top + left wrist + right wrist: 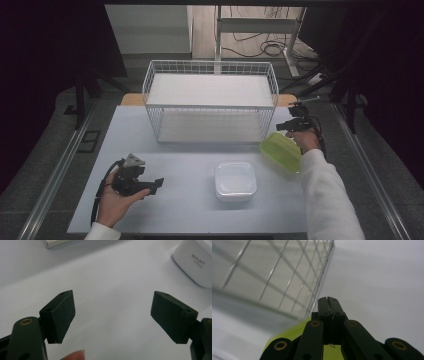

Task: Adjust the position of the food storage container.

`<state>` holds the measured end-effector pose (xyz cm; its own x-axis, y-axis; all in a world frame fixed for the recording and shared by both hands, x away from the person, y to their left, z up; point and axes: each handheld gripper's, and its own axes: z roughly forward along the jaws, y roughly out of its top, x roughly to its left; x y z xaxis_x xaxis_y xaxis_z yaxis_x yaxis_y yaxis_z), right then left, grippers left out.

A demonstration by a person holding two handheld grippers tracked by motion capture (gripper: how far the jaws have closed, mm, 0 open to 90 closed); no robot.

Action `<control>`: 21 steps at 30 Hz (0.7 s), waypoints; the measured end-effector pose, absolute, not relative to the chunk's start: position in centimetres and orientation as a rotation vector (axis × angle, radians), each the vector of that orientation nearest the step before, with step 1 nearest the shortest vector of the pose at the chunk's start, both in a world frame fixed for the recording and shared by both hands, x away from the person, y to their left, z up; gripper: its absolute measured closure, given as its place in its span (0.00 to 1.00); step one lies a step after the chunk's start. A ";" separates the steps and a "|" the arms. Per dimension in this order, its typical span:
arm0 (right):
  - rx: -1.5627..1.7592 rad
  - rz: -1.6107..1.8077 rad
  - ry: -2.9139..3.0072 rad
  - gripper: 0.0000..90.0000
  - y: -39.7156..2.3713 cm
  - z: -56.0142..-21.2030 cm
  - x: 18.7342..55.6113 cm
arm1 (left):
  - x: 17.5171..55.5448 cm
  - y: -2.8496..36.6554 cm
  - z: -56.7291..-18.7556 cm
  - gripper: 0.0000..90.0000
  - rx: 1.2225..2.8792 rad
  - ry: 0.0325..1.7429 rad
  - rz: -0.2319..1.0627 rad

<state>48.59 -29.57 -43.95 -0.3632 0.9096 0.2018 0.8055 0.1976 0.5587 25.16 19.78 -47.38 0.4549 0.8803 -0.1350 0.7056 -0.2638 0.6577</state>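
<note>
Clenched tight, right gripper (283, 126) at the right of the high view, just off the near right corner of the wire basket (210, 67); jaws pressed flat together at mid-frame in the right gripper view (328, 300). Directly beneath them, a green lid (281, 151), tilted, its upper edge up by the jaws and its lower edge down toward the counter (190, 210); seen again as a green slab under the linkage at the bottom of the right gripper view (287, 333). Pinch point itself hidden, so judged rather than seen: lid gripped by its thin rim. Basket mesh (287, 277) across the upper left of that view, close ahead.

Farther out, at lower centre of the high view, a white container (235, 181) standing open on the counter, well apart from the lid. Left gripper (156, 184) resting low at lower left, released, jaws wide apart over bare counter (112, 315), the container (195, 262) off in the upper right corner of its own view.

Progress, as a judgement: lid picked up, nothing yet in the basket, container untouched; placing of the lid yet to come
</note>
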 end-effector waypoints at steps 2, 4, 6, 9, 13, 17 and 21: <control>1.678 0.905 2.284 0.99 -29.7 -44.2 49.4 | 25.3 19.8 -47.5 0.22 2.045 1.323 0.338; 1.693 0.905 2.291 0.99 -29.6 -44.6 50.2 | 25.4 19.8 -47.7 0.22 2.057 1.327 0.333; 1.700 0.894 2.299 0.99 -29.4 -45.1 50.7 | 25.5 19.8 -47.8 0.22 2.060 1.330 0.335; 1.686 0.823 2.321 0.99 -28.7 -46.0 51.3 | 25.5 19.9 -48.0 0.22 2.071 1.336 0.340; 1.677 0.807 2.323 0.99 -28.0 -46.4 51.5 | 25.6 20.0 -48.0 0.22 2.066 1.341 0.342; 1.665 0.802 2.345 0.99 -28.0 -46.4 51.4 | 25.6 19.9 -48.2 0.22 2.079 1.338 0.336; 1.672 0.774 2.364 0.99 -27.8 -46.2 50.8 | 25.7 19.8 -48.2 0.22 2.087 1.333 0.335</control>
<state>50.81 -27.80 -46.22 -0.3706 0.9125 0.1733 0.8382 0.2483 0.4856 25.67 19.78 -48.23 0.4551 0.8825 -0.1185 0.7220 -0.2879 0.6292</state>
